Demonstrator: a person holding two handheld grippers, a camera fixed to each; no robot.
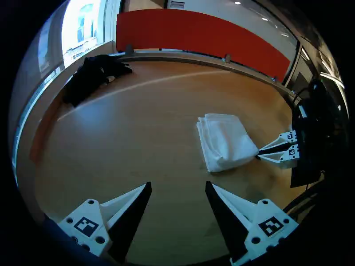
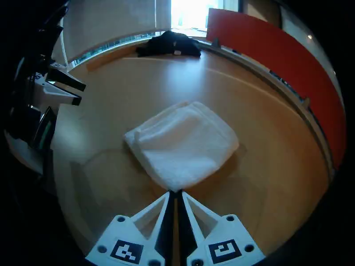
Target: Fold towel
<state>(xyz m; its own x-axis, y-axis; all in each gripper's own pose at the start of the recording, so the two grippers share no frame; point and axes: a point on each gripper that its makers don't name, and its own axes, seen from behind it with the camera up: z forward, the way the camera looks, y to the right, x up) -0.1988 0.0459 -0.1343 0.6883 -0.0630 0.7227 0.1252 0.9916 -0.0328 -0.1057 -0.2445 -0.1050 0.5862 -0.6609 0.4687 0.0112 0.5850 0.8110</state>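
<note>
The towel (image 2: 184, 144) lies folded on the table (image 2: 266, 146), one corner pointing straight at the right gripper (image 2: 176, 194). Its jaws are almost closed at that corner; I cannot tell whether they pinch cloth. The left gripper (image 1: 177, 186), jaws wide and empty, hangs well apart, and its view shows the towel's stacked fold edges.

An office: wooden desk (image 1: 133, 133) with red divider screen (image 1: 199, 35) (big window (image 1: 82, 31) behind).
</note>
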